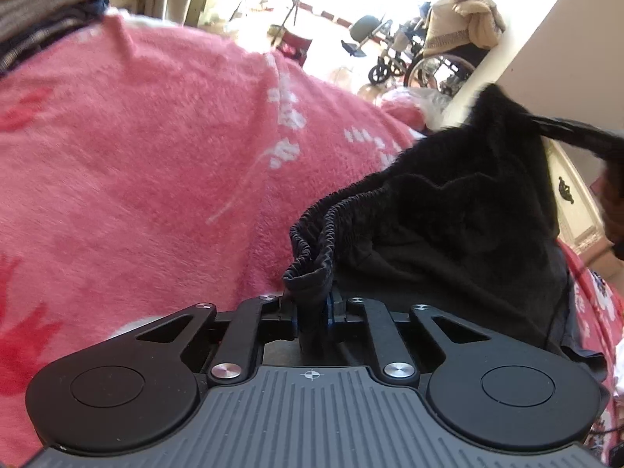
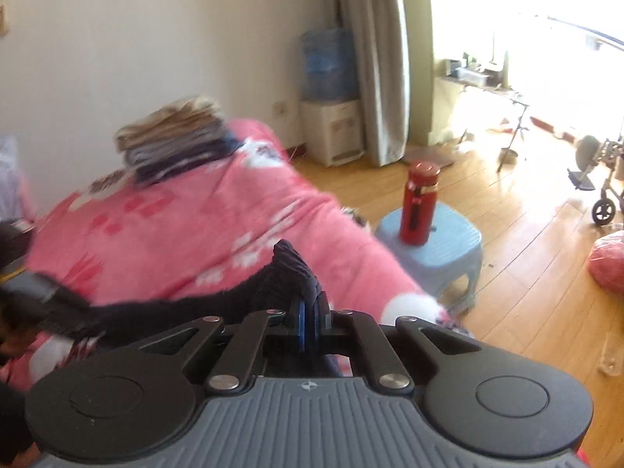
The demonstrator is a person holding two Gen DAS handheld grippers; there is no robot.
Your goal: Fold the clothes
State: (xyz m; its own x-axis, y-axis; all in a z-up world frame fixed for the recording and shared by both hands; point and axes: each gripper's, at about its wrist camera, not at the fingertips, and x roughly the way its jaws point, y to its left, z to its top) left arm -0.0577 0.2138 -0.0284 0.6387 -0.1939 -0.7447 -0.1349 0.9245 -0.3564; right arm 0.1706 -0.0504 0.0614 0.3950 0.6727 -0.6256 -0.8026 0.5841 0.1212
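1. A black garment with a gathered elastic waistband hangs stretched between two hand-held grippers, lifted above a bed covered by a pink fleece blanket.
2. The left gripper has its jaws closed tight on a bunched end of the waistband. The right gripper is likewise clamped shut on a wad of the same dark cloth.
3. Risk: each hold catches only a small bunch, so the cloth could slip free if pulled taut, and the garment would drop in a heap.
4. Risk: the fabric sags and twists between the holds; laid down so, it may crease unevenly.
5. A stack of folded clothes sits at the bed's far corner; a wide swing could topple it.
6. Beside the bed's edge, a red flask stands on a blue stool, also within reach of a careless sweep.
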